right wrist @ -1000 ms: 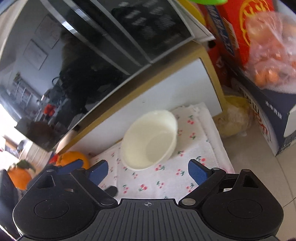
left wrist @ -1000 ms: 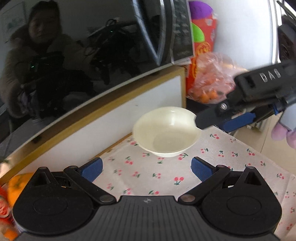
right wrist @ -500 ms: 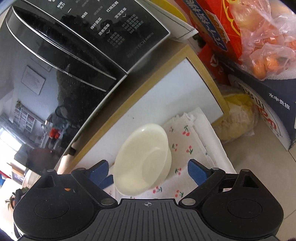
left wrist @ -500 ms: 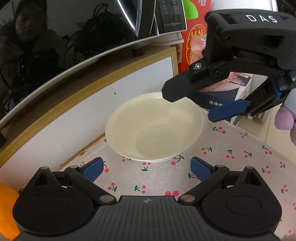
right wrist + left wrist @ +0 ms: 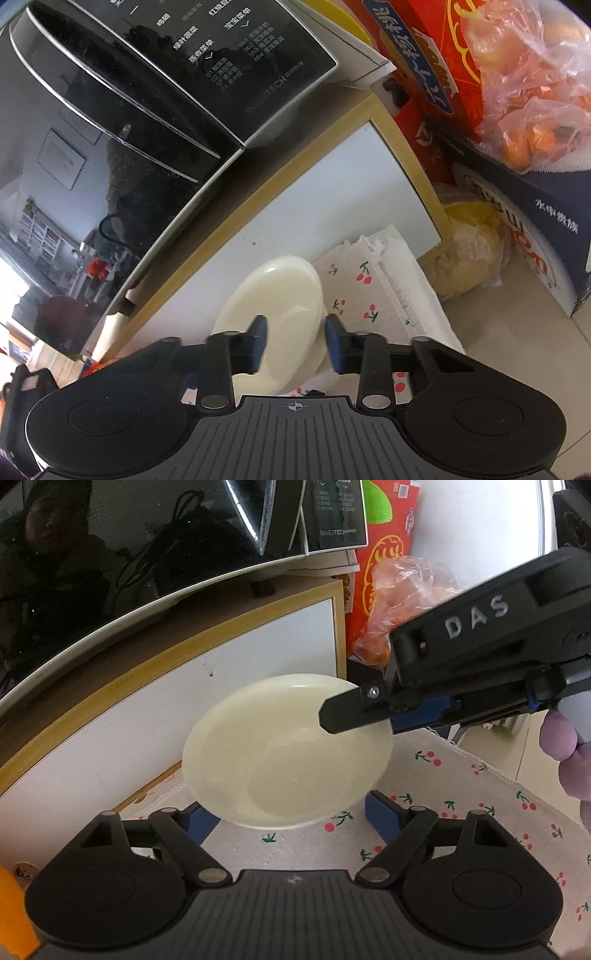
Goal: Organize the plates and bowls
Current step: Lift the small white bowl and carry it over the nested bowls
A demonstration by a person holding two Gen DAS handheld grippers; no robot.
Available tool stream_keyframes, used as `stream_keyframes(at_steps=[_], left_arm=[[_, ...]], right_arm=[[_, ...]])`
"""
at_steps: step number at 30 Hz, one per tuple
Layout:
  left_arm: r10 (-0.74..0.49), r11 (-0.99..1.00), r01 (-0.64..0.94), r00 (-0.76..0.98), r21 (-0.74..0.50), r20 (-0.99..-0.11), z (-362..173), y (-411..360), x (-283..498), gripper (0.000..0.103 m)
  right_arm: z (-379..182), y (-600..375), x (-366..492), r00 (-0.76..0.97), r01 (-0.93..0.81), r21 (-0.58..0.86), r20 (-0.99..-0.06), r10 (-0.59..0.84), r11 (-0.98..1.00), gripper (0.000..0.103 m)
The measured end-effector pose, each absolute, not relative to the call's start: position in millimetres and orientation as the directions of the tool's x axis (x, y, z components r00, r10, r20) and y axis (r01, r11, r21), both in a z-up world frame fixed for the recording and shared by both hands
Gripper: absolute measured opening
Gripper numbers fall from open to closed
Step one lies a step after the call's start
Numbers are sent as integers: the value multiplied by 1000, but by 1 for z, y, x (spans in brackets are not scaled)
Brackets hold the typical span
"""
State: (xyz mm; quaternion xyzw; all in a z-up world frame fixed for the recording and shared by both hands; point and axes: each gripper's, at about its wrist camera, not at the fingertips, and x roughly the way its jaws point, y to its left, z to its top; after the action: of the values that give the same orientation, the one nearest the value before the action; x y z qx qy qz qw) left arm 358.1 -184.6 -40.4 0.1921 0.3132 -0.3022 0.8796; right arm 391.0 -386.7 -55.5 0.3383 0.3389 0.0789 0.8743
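Observation:
A cream bowl [image 5: 284,753] rests on a cherry-print cloth [image 5: 461,805] against a white cabinet panel. My right gripper [image 5: 293,341] straddles the bowl's [image 5: 273,295] right rim, one blue pad inside and one outside, jaws half closed and still a little apart from the rim. In the left wrist view it comes in from the right [image 5: 373,716] over the rim. My left gripper [image 5: 291,818] is open, its pads either side of the bowl's near edge.
A black microwave [image 5: 155,122] sits on the wood-edged white cabinet [image 5: 207,701] behind the bowl. A red box [image 5: 424,74], a bag of oranges [image 5: 535,85] and a dark blue box [image 5: 528,206] stand to the right. An orange object [image 5: 13,915] lies at the far left.
My right gripper has moved down onto the bowl's right rim and narrowed its jaws around it. My left gripper has moved closer to the bowl's near edge.

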Motion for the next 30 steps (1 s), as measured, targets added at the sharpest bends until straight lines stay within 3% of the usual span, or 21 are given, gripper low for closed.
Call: stream_keyframes(at_steps=[4, 16, 30], left_arm=[[-402, 746, 648, 621, 152, -673, -36, -182, 356, 80], [-397, 747, 644, 628, 162, -669, -38, -195, 363, 77], [-393, 758, 628, 655, 175, -645, 3, -187, 328, 77]], right_arm=[[-54, -388, 388, 760, 80, 643, -533, 371, 761, 18], [-37, -384, 379, 765, 40, 626, -521, 379, 779, 17], [4, -381, 347, 785, 10, 625, -488, 381, 781, 17]])
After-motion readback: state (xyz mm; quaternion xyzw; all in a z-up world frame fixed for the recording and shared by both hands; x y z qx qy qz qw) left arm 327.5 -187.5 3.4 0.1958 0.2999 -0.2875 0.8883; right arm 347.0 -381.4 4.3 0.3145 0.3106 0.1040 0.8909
